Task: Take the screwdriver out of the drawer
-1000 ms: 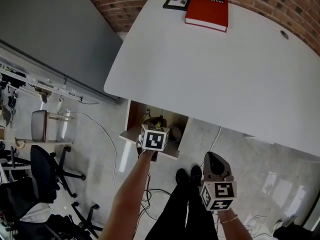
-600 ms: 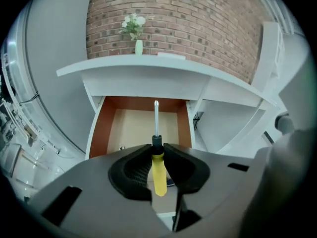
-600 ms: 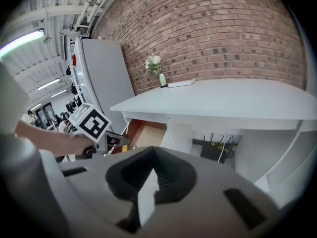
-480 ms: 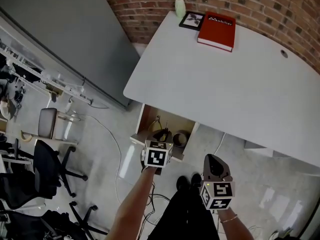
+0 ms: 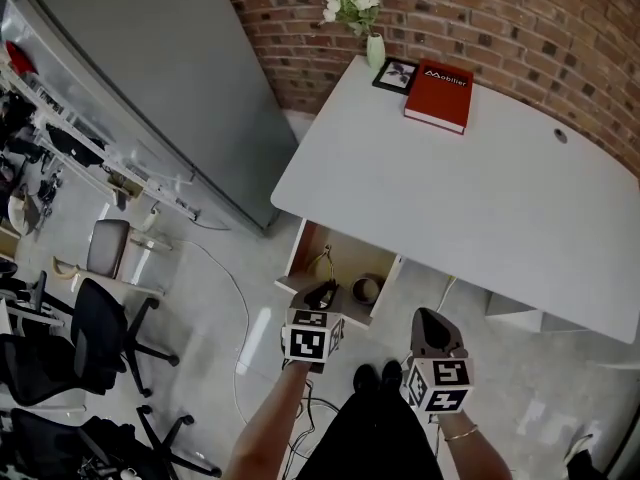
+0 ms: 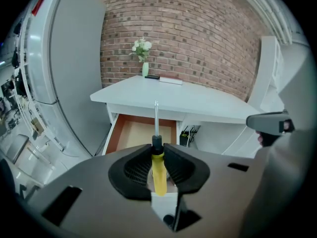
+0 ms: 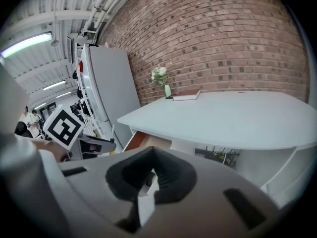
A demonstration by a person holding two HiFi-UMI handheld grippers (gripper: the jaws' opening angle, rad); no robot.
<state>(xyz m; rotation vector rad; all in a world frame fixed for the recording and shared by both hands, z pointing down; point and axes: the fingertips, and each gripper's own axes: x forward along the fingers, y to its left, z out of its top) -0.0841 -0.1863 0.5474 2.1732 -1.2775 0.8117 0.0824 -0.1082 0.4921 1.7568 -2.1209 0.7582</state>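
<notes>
Since the jaws of the left gripper (image 6: 157, 145) clamp the screwdriver (image 6: 159, 168) by its yellow handle, shaft aimed at the open drawer (image 6: 141, 133) mid-frame, it looks already out; the right gripper (image 7: 150, 155) idles, jaws together, empty.

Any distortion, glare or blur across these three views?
Head view: sharp, though the wide lens curves the desk edge. Left gripper view: heavy fisheye with dark corners, screwdriver crisp. Right gripper view: the same fisheye, and the ceiling light is blown out.
</notes>
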